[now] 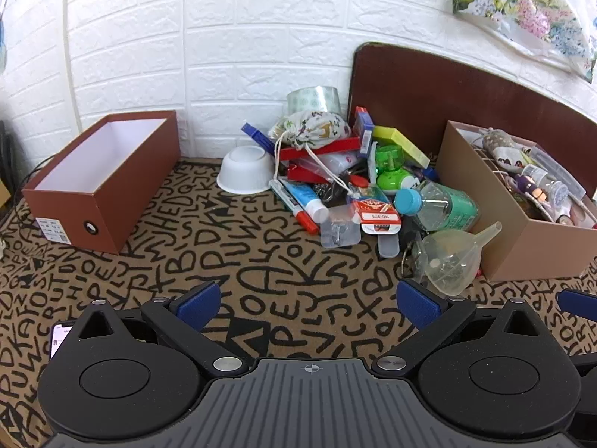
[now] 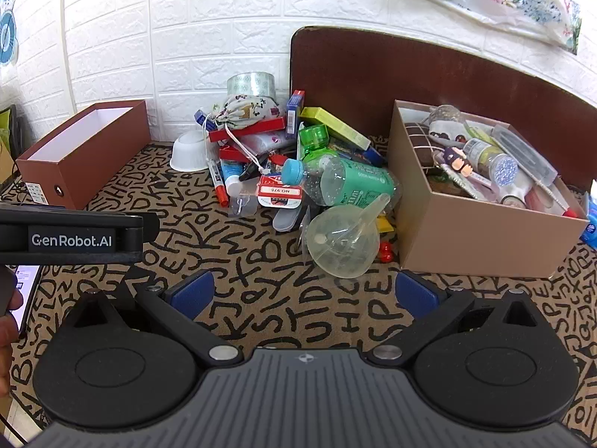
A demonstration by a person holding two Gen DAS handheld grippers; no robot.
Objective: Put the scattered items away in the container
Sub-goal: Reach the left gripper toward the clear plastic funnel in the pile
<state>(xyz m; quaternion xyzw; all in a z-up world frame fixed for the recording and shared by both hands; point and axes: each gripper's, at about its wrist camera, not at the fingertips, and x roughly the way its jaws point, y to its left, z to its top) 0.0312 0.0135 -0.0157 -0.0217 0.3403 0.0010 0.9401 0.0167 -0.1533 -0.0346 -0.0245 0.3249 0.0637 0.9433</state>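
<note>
Left gripper [image 1: 309,306]: blue ribbed pads [image 1: 197,304] spread wide, gripping nothing, hovering over the mat [image 1: 261,261]. Right gripper [image 2: 304,295]: likewise wide, nothing between its blue pads [image 2: 192,293].

Underneath, a tan woven mat scrawled with black letters. Just ahead, a clear plastic funnel [image 2: 345,237], cone-shaped, lying on its side at the near edge of the heap. Behind it, one crumpled clear bottle [image 2: 343,179] with green label and blue cap, touching the funnel. Further into the pile: one white round bowl [image 1: 244,171] upside down, one floral cloth pouch [image 1: 311,128] with drawstring, one roll of clear tape [image 1: 313,99] against the white brick wall.

Two rectangular cardboard boxes, well apart on either side of the pile: brown box [image 1: 108,177] on the left, white inside; tan box [image 2: 481,231] on the right, already packed with small things.
</note>
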